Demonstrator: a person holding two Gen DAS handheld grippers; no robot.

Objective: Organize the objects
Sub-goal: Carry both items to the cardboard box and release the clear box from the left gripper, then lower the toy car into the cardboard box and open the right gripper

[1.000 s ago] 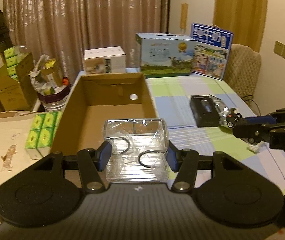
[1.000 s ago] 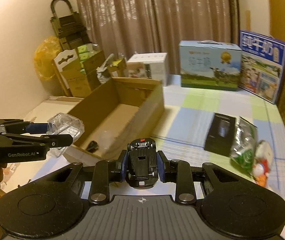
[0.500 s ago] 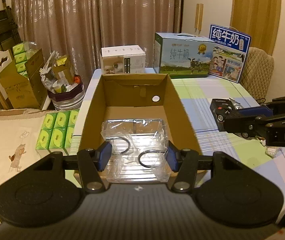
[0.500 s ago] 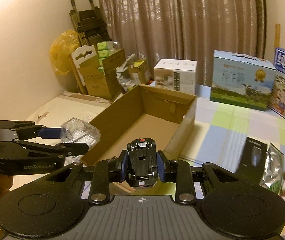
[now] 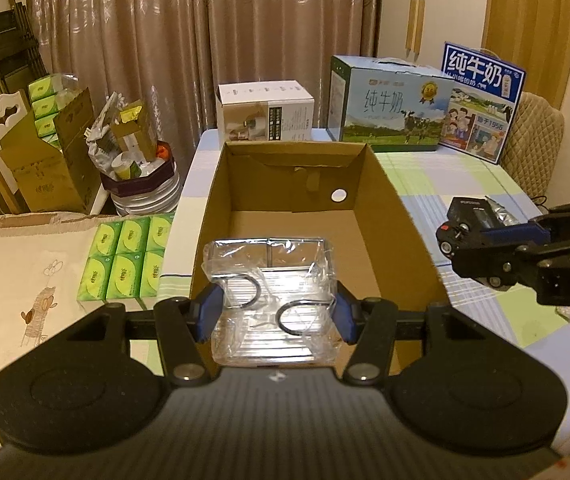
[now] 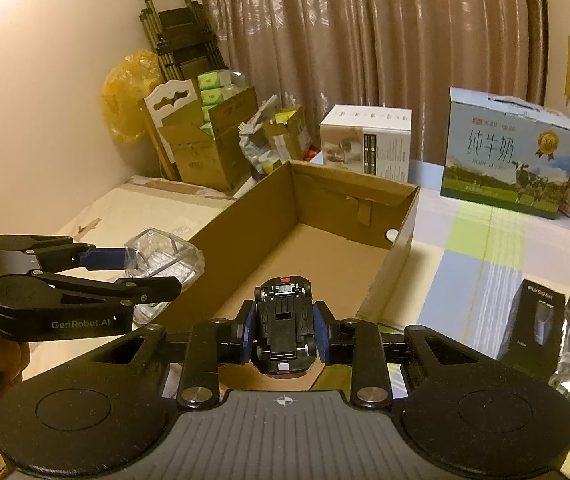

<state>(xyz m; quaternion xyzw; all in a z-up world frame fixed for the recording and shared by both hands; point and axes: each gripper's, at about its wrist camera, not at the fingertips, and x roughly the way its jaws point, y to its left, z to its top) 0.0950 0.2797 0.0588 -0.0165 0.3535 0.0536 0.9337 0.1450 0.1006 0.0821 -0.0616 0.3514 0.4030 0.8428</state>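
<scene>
A: What is grasped by the left gripper (image 5: 273, 312)?

B: A clear plastic-wrapped box with two dark rings inside (image 5: 271, 288) is clamped between its blue pads, above the near end of the open brown cardboard box (image 5: 389, 216) set at the left edge of the checked worktop (image 5: 481, 180).

A: And the right gripper (image 6: 283, 334)?

B: A small black toy car (image 6: 283, 328), underside up, is gripped there, just over the cardboard box's near edge.
</scene>
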